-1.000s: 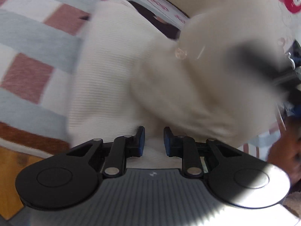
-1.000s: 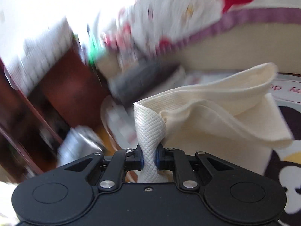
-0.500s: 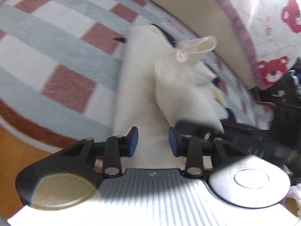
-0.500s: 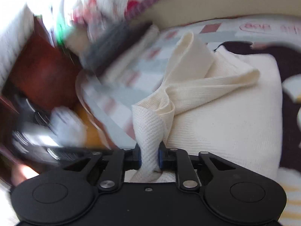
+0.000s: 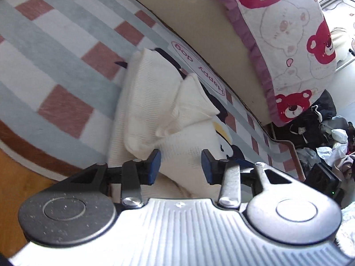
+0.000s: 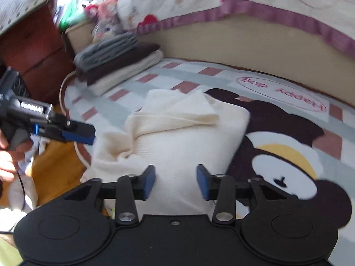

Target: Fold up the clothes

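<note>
Cream knit garment lies bunched mid-frame on the rug, its near edge hidden behind my right claw. Both my claws, left claw too, are spread, empty.

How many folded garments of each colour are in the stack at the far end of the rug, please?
Grey: 1
Dark brown: 1
Cream: 1
Total: 3 in the stack; the cream garment lying in the middle of the rug is not counted.

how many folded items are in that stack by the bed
3 that I can make out in the stack: a grey one on top, a dark brown one in the middle, a cream one at the bottom. More may be hidden.
</note>
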### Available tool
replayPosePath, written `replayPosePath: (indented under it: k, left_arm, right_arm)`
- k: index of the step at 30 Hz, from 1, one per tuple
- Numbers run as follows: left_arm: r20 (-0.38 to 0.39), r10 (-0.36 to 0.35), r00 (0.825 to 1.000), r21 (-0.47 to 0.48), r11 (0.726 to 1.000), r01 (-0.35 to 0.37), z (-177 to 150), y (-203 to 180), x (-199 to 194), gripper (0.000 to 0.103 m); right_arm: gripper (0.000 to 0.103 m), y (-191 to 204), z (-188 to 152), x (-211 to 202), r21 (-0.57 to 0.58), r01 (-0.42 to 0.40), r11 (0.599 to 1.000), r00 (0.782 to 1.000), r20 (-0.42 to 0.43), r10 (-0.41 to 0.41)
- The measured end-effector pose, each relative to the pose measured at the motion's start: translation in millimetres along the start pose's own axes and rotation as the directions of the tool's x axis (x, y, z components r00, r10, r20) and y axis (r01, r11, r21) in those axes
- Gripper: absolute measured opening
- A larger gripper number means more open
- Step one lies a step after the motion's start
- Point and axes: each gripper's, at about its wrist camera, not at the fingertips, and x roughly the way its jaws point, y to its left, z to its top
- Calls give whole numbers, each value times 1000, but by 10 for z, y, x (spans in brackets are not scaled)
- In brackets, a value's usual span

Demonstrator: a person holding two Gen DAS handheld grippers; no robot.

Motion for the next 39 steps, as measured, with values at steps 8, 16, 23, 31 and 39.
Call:
replayPosePath:
  k: [8, 16, 23, 31, 39]
  left_arm:
    - [-27, 119, 993, 165, 980, -113, -195, -472, 208, 62]
    - [-39, 165, 986, 8, 986, -165, -62, -291, 490, 49]
    - [83, 225, 971, 120, 965, -234, -116, -555, 343, 21]
    - [236, 67, 969, 292, 947, -137, -50, -1100, 54, 12]
    - [201, 94, 975, 237, 961, -142, -317, -761, -71, 12]
  right_arm:
    - [61, -397, 265, 420, 322, -135, 937, 983, -74, 167]
    - [60, -329, 149, 60, 61, -367, 928, 922, -109, 371]
    - [60, -56, -356, -235, -338, -228, 913, 969, -168, 180]
    - [62, 349, -494, 29, -482, -26, 876, 999, 14, 38]
    - [26, 275, -493, -9, -189, 64, 980, 977, 210, -23]
